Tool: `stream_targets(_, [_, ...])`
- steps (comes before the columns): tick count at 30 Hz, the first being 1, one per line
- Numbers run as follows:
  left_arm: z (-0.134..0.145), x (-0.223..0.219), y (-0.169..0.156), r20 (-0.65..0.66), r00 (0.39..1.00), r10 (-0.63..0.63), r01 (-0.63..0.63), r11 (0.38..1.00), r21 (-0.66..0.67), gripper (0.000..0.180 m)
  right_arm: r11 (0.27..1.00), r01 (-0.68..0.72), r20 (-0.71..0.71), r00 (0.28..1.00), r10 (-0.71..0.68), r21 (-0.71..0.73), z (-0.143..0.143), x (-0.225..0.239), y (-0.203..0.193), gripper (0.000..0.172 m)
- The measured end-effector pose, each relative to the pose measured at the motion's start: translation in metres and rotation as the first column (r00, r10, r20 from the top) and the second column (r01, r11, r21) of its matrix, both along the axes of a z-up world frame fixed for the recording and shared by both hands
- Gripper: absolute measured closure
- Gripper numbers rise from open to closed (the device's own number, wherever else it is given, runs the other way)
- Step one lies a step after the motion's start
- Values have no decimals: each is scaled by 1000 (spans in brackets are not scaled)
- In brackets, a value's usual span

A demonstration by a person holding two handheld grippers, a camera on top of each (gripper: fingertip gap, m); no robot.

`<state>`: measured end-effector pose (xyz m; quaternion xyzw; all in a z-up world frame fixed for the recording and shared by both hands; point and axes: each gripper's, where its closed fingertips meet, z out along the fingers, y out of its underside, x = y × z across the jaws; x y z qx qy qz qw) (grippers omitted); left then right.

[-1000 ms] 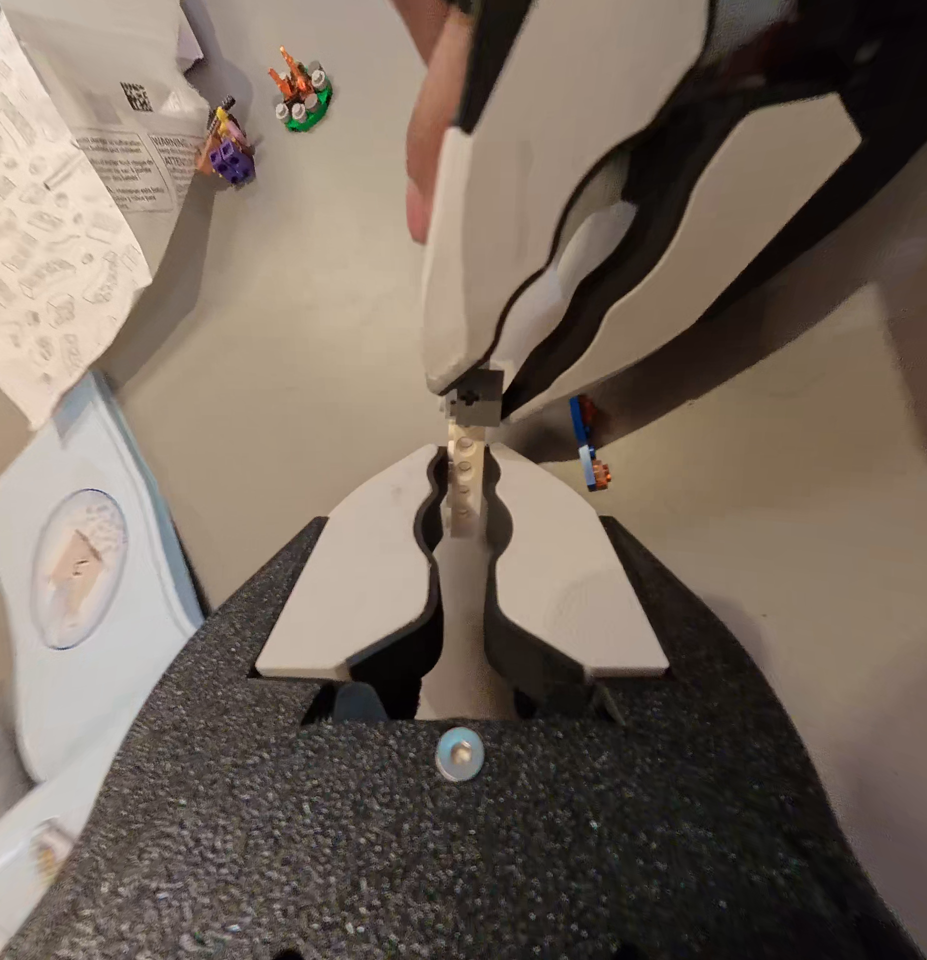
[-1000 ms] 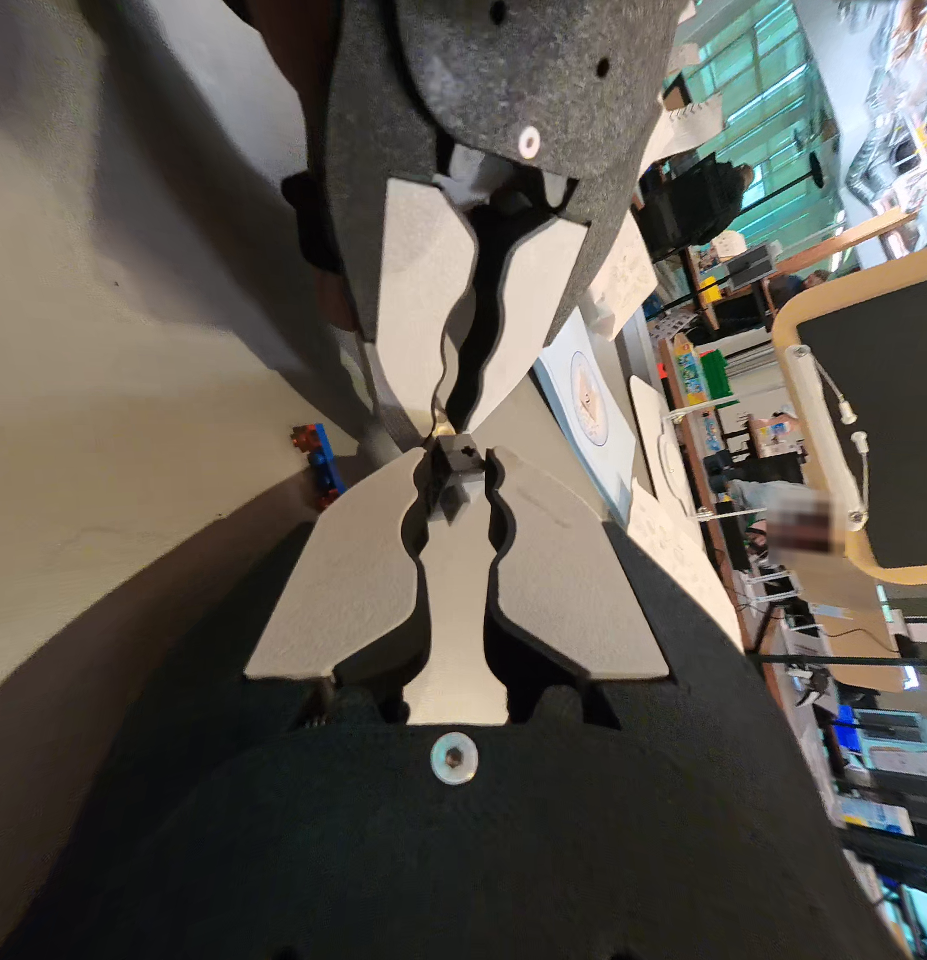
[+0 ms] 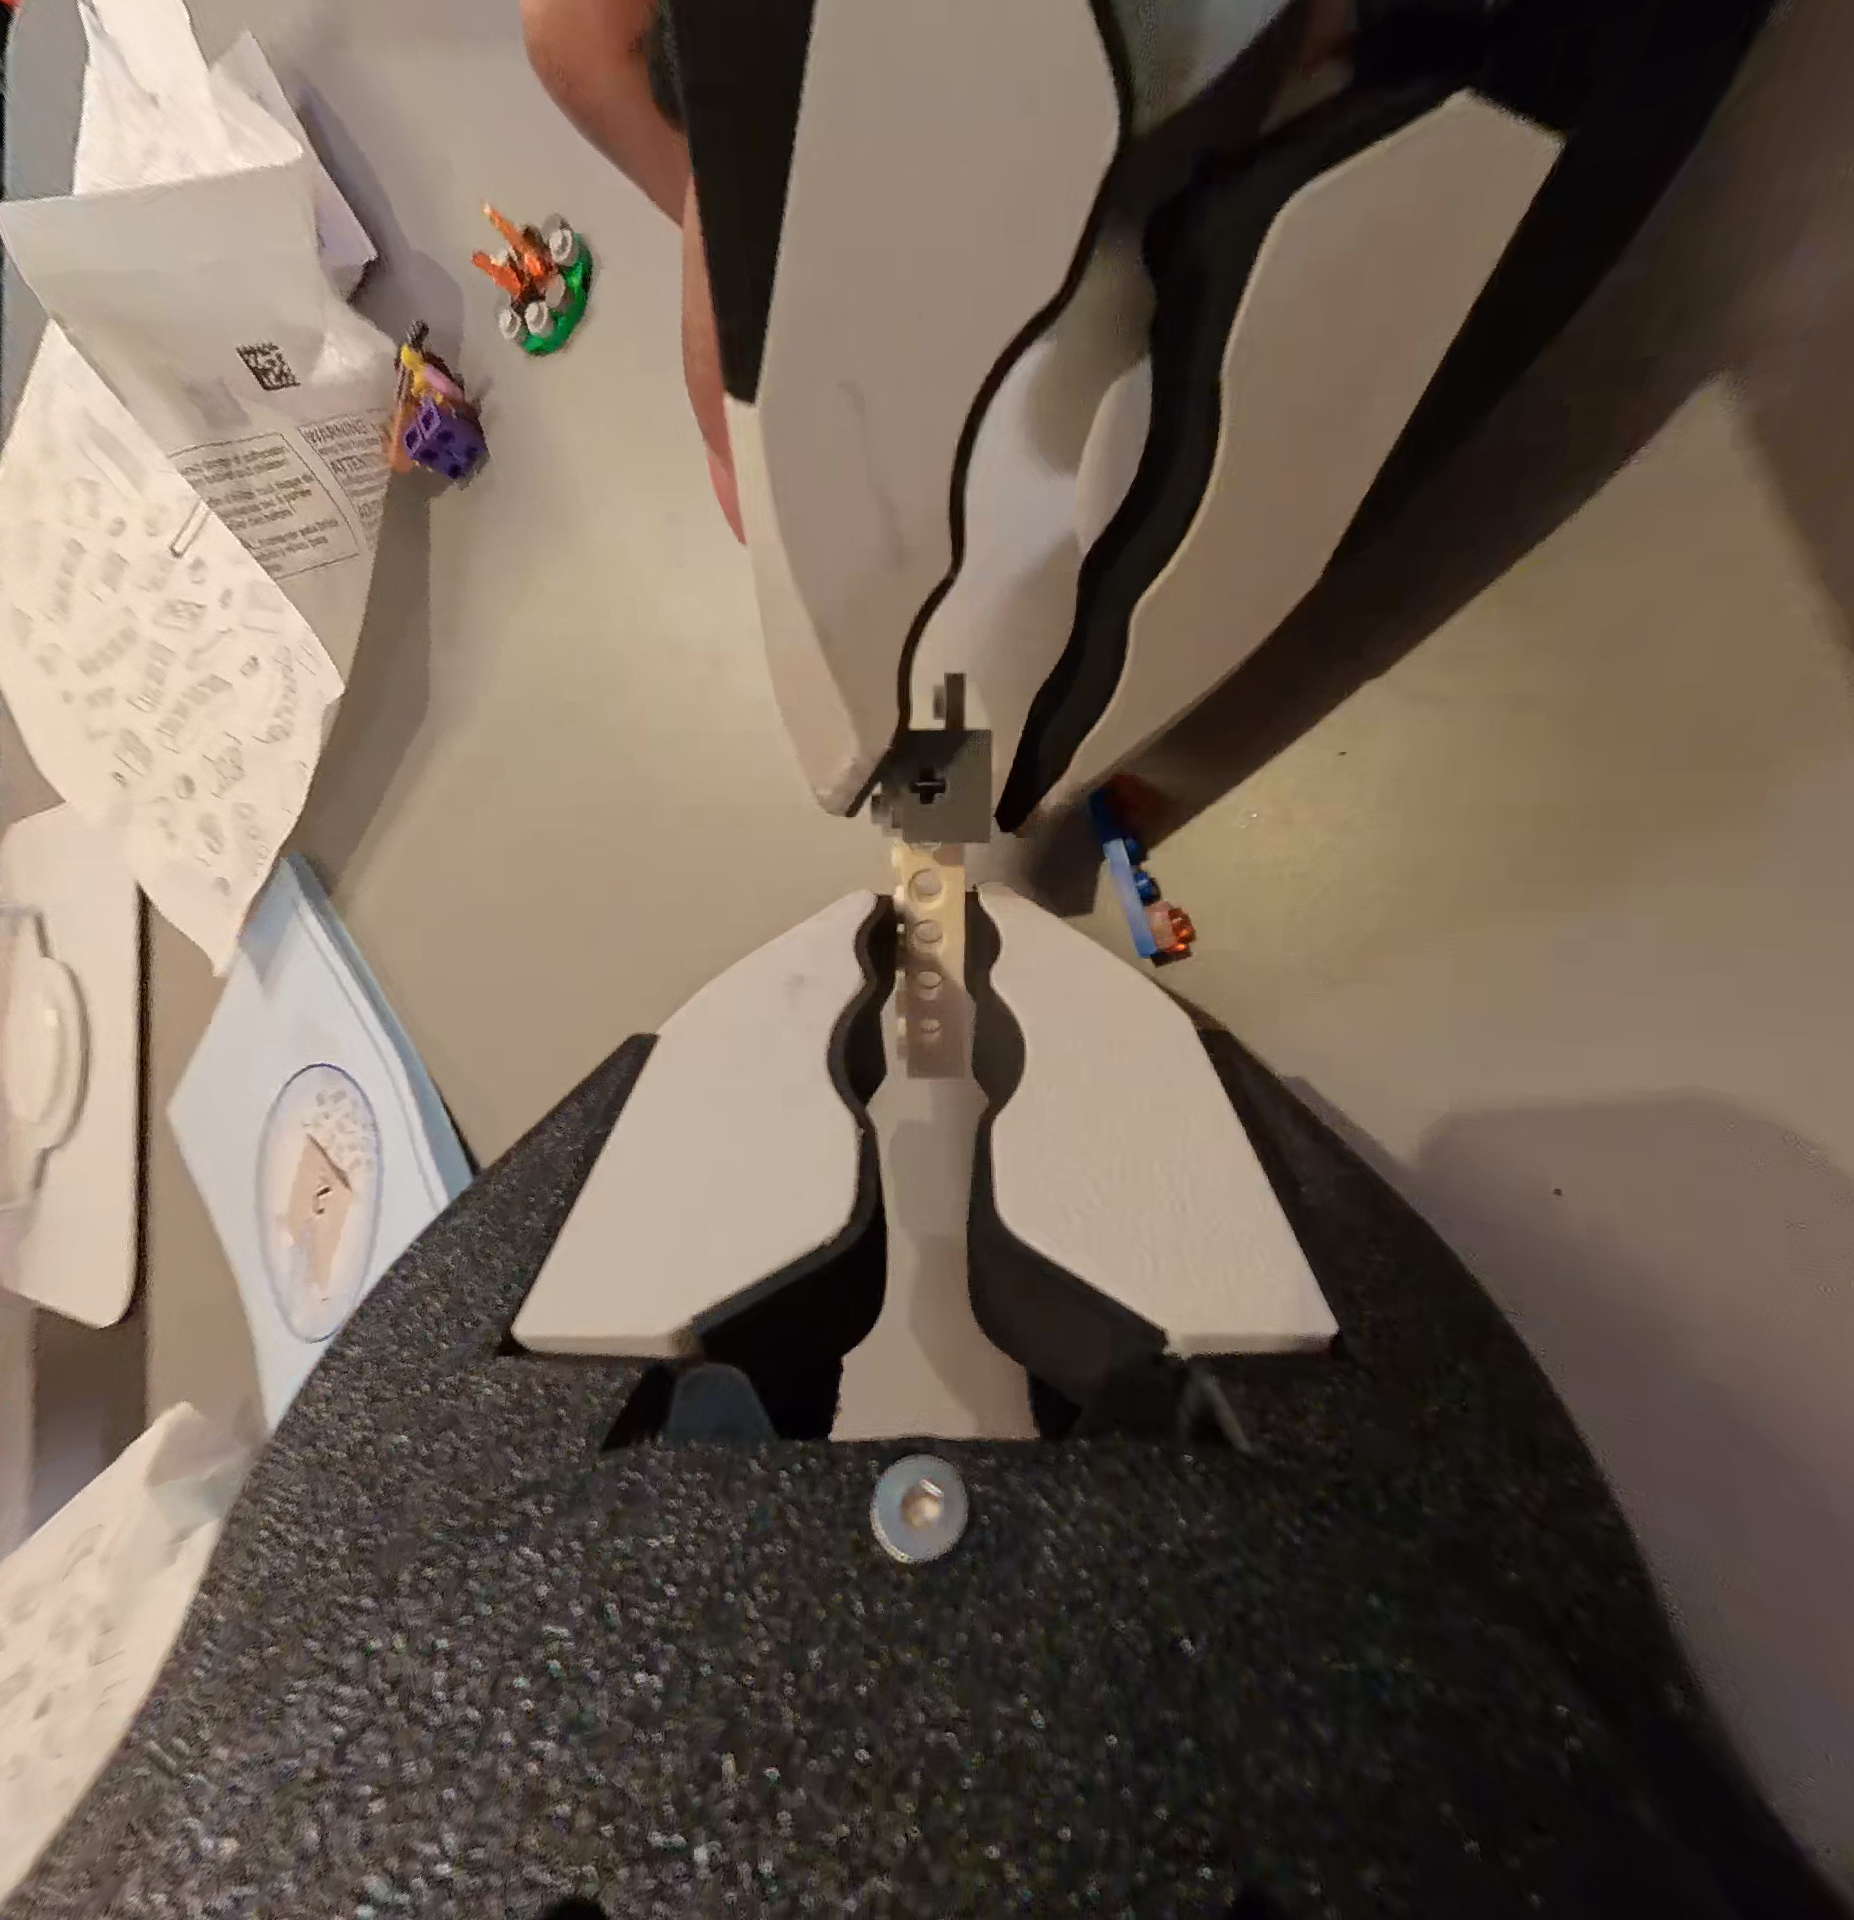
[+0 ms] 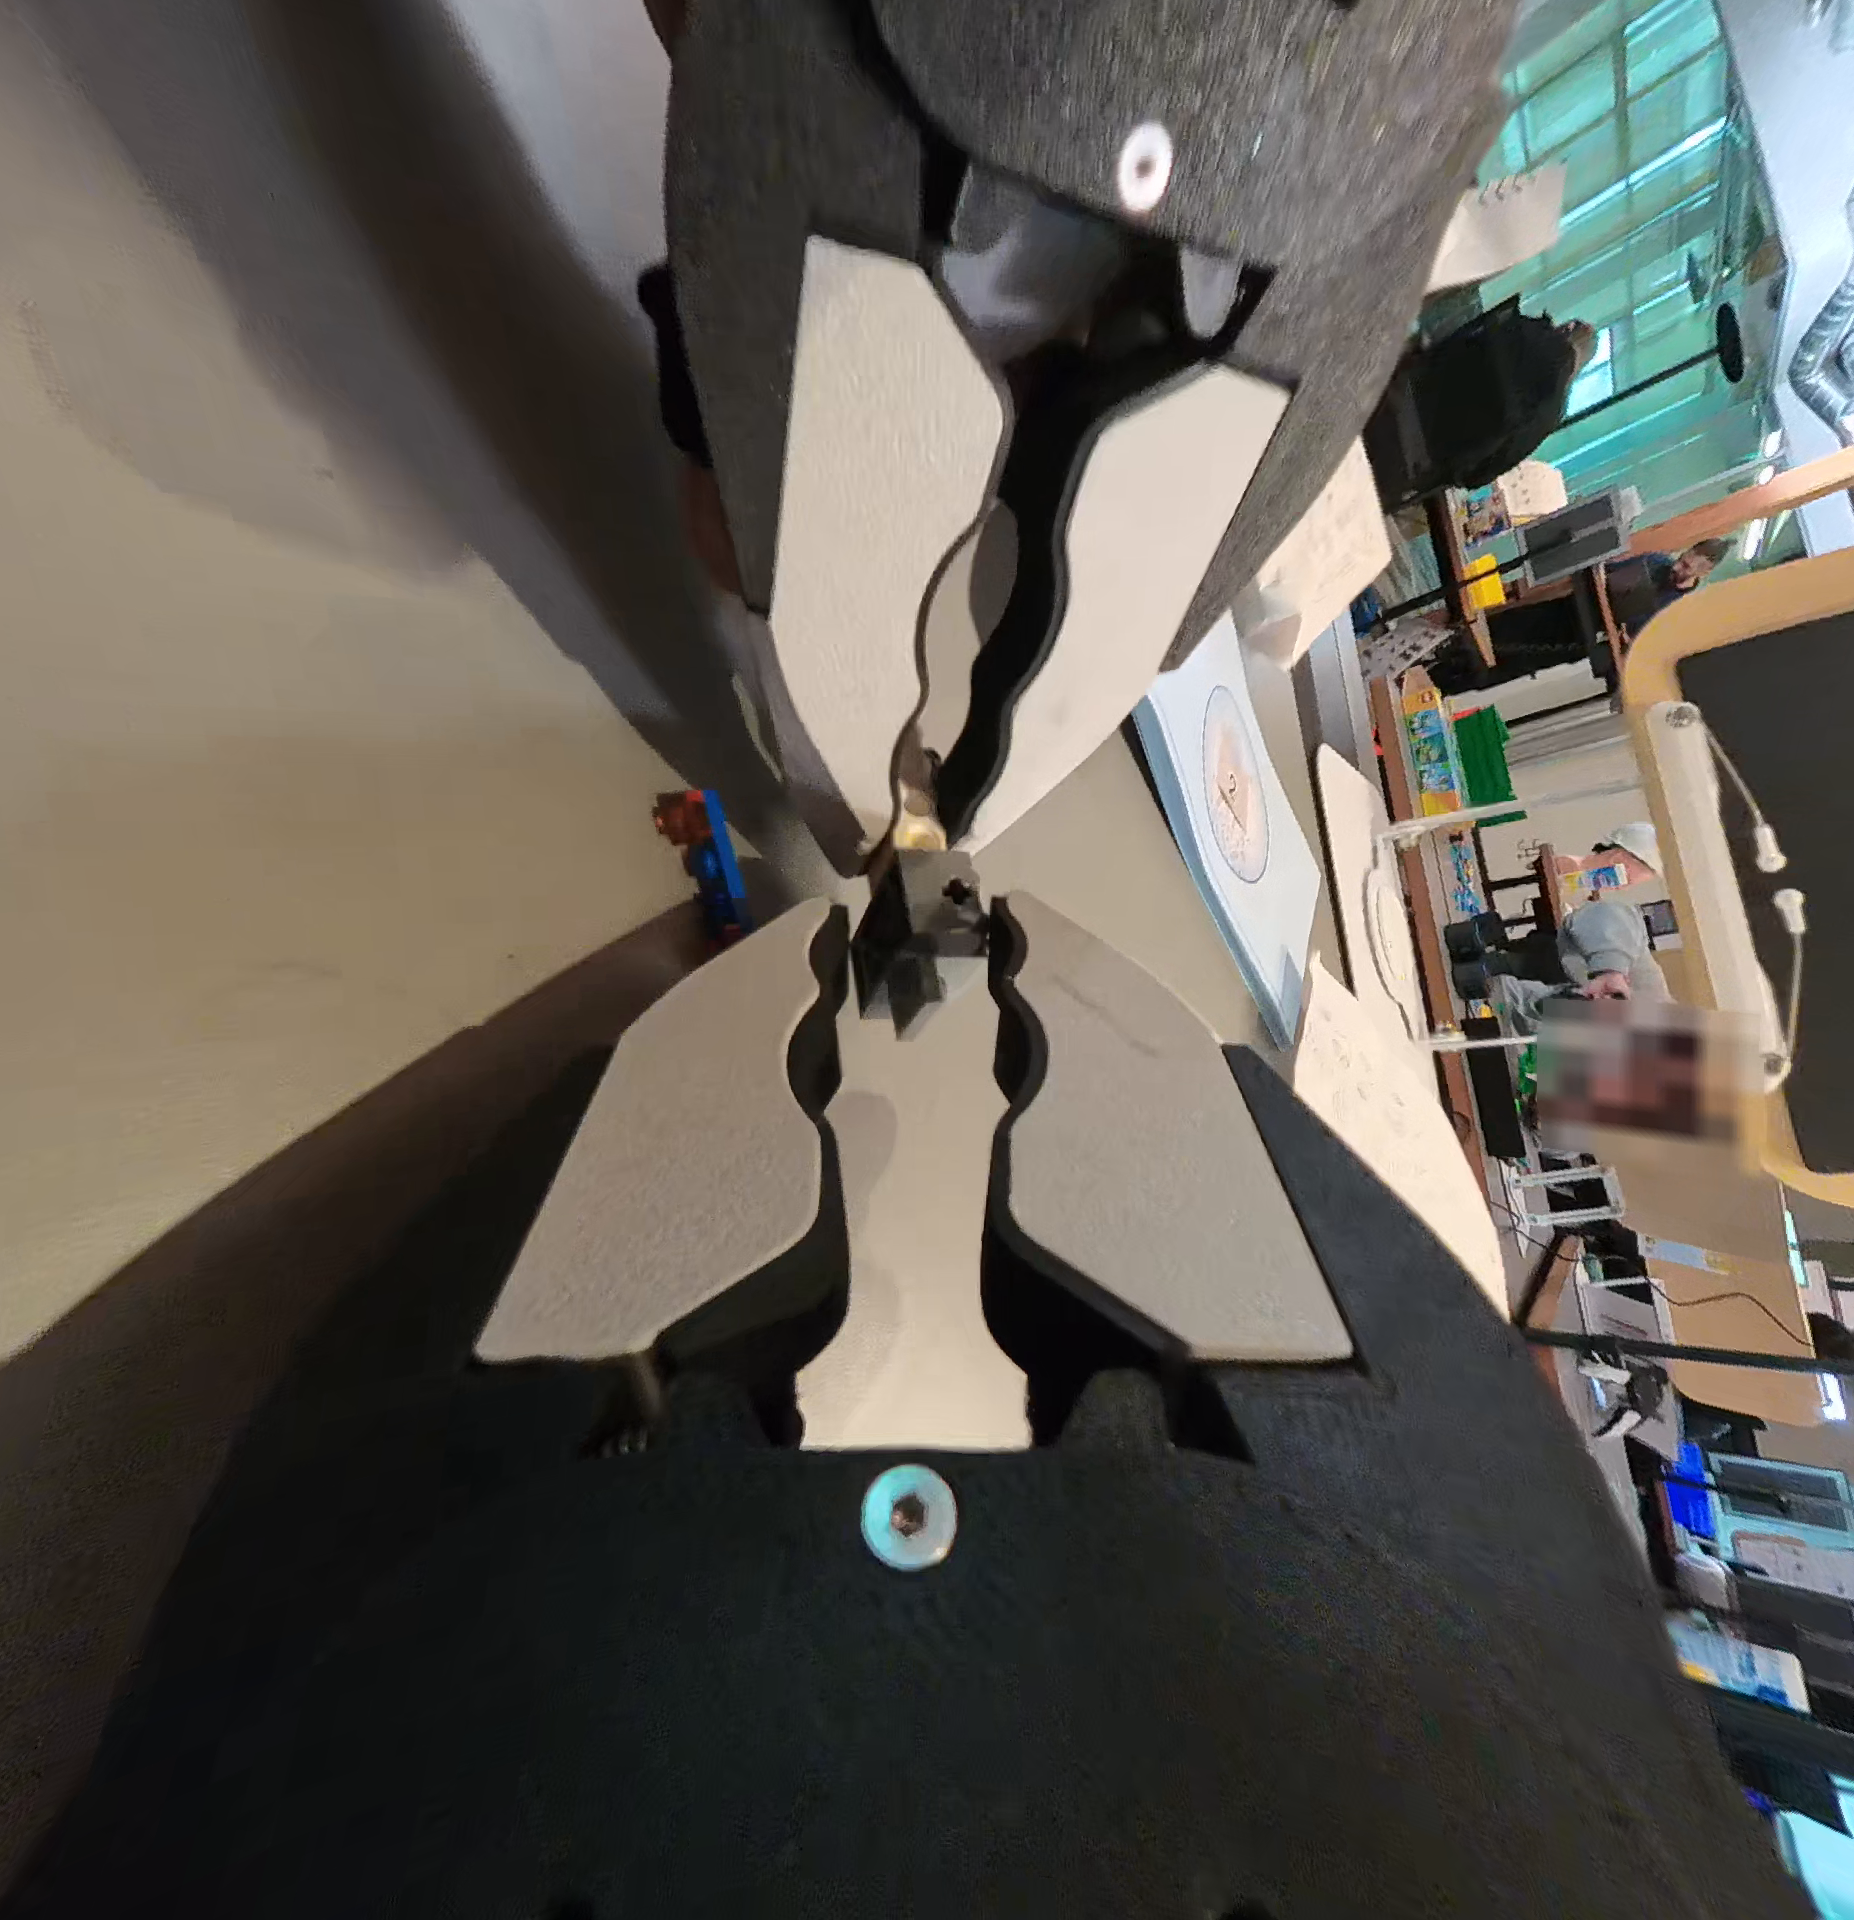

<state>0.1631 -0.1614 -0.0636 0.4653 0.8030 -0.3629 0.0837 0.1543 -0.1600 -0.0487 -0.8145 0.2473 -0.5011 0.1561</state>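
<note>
The left gripper (image 3: 928, 925) pinches a tan studded plate (image 3: 931, 961), while the right gripper (image 4: 912, 920) stands slightly open around the attached grey brick (image 4: 928, 914).

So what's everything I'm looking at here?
Brick strip: one, tan, gripped in the left gripper.
Block: one, grey, on the strip's far end.
Flat brick piece: one, blue with orange, on the table, right.
Small models: two, purple and green-orange, far left.
Printed sheets: several, white, left edge.
Booklet: one, pale blue, near left.
Left hand-held gripper: grey fingers, shut on the strip.
Right hand-held gripper: grey fingers, either side of the block.
</note>
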Motion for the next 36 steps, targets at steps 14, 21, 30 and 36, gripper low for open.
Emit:
stream_targets(14, [-2, -1, 2, -140, 988, 59, -47, 995, 89, 168, 990, -42, 77, 996, 52, -131, 7, -1, 8, 154])
stream_targets(21, [-7, -11, 8, -269, 960, 84, -33, 982, 188, 167, 970, -105, 82, 989, 126, -221, 3, -10, 13, 155])
stream_targets(30, [1, -5, 4, -401, 902, 159, -68, 971, 231, 169, 951, -123, 97, 983, 156, -285, 1, -14, 17, 155])
stream_targets(36, [2, -6, 3, -464, 870, 165, -51, 967, 248, 169, 972, -18, 113, 993, 45, -234, 4, -18, -8, 154])
